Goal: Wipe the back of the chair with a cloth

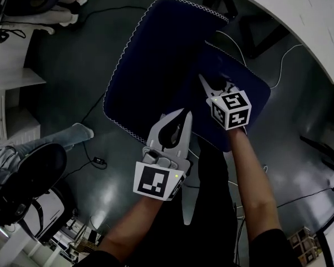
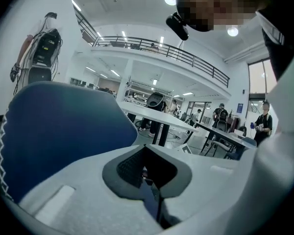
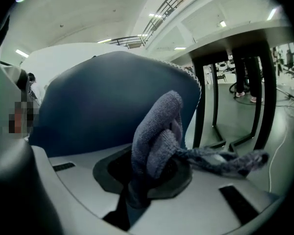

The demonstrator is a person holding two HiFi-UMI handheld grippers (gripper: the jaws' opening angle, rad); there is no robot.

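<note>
A dark blue padded chair (image 1: 156, 60) with white stitched edges fills the middle of the head view, seen from above. My right gripper (image 1: 205, 82) is over its right part, shut on a grey-blue cloth (image 3: 157, 131) that bunches up between the jaws and trails off to the right. The chair back (image 3: 112, 97) rises close behind the cloth; whether they touch I cannot tell. My left gripper (image 1: 183, 113) hovers at the chair's near edge, jaws shut with nothing held. The chair (image 2: 63, 126) stands just left of the left gripper (image 2: 148, 168).
A white table (image 1: 289, 10) curves across the top right, its black legs (image 3: 213, 106) standing near the chair. Cables (image 1: 289, 54) run over the dark floor. A white shelf (image 1: 11, 93), someone's leg (image 1: 72, 133) and a black chair (image 1: 28, 177) are at the left.
</note>
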